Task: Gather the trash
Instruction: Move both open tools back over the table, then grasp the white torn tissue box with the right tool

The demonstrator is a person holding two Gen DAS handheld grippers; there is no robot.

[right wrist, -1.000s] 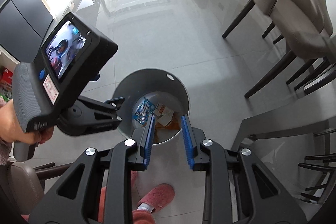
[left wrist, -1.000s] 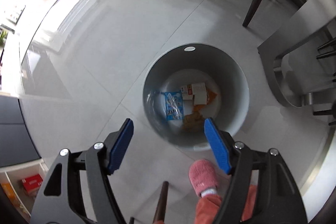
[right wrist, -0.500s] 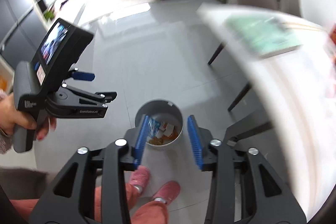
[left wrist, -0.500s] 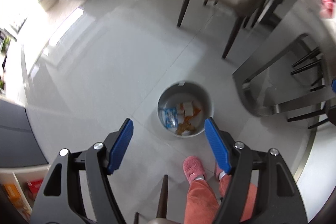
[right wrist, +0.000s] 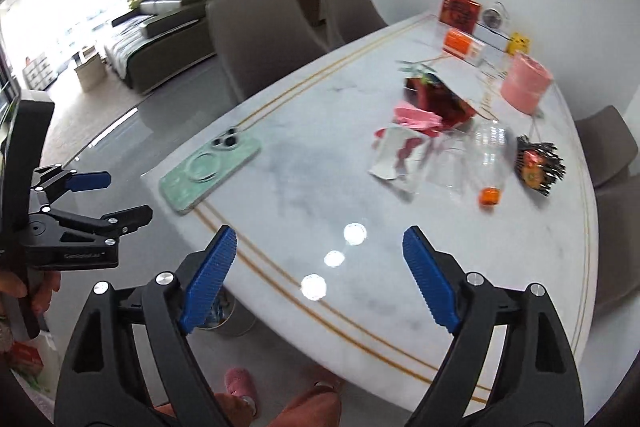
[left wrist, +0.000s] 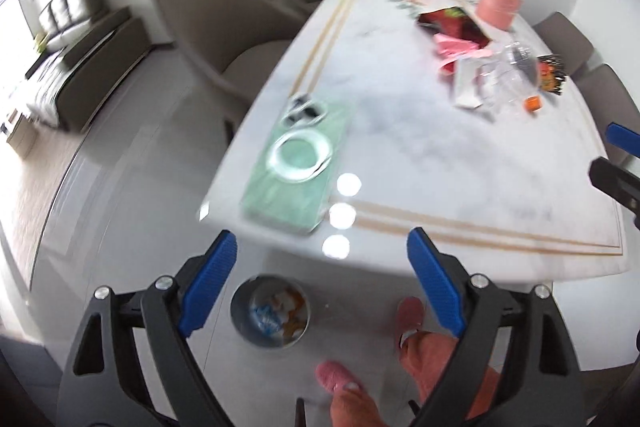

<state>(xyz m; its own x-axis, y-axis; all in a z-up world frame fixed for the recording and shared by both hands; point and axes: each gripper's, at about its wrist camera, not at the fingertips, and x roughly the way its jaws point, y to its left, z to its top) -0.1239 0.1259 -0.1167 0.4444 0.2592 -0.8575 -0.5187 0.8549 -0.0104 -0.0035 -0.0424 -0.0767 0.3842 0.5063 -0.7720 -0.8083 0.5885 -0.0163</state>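
Note:
Both grippers hang high above the near edge of a white marble table (left wrist: 400,155) (right wrist: 304,187). My left gripper (left wrist: 322,279) has its jaws opening, with nothing between them. My right gripper (right wrist: 318,267) is opening too and holds nothing. On the floor below stands a grey bin (left wrist: 270,311) with wrappers inside. Trash lies at the table's far right: a clear plastic bottle with an orange cap (right wrist: 490,163) (left wrist: 516,75), a white and red wrapper (right wrist: 394,155), pink paper (right wrist: 416,117), a red packet (right wrist: 438,97) and a dark snack bag (right wrist: 538,163).
A green-cased phone (left wrist: 298,167) (right wrist: 210,169) lies near the table's front left corner. Boxes, a pink roll (right wrist: 526,83) and a small clock stand at the far end. Grey chairs (left wrist: 224,31) line the left side. The person's pink slippers (left wrist: 336,377) are beside the bin.
Both grippers have risen from just over the bin to above the table, so the tabletop now fills the views. The right jaws have spread from narrow to wide; the left widened slightly.

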